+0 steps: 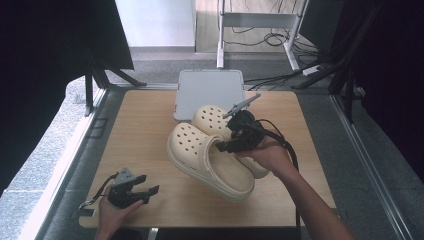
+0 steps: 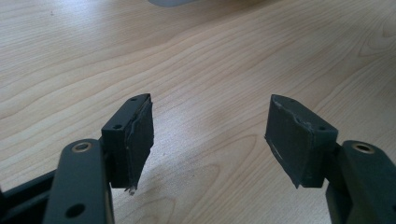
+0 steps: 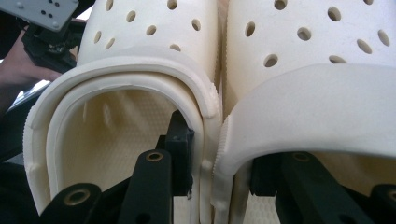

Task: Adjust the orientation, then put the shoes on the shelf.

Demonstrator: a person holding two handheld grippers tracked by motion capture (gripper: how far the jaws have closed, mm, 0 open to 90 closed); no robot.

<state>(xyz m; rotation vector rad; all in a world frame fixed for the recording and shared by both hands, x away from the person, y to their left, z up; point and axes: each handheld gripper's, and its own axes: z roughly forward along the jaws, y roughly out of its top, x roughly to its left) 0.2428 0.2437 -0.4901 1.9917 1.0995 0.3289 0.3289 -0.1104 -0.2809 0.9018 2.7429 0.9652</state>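
Note:
Two cream clogs with holes in their tops sit side by side, the nearer clog (image 1: 207,160) and the farther clog (image 1: 211,119). My right gripper (image 1: 231,145) has one jaw inside each shoe and pinches their touching side walls together. In the right gripper view the left clog (image 3: 140,60) and the right clog (image 3: 317,65) meet at my right gripper (image 3: 219,163). The pair looks tilted, heels raised off the table. My left gripper (image 1: 146,192) rests at the table's front left, open and empty; in its own view my left gripper (image 2: 210,135) hovers over bare wood.
A flat grey tray (image 1: 210,90) lies at the table's (image 1: 145,130) far edge, just behind the clogs. Black curtains stand at both sides, and cables and a white frame (image 1: 260,22) lie on the floor beyond.

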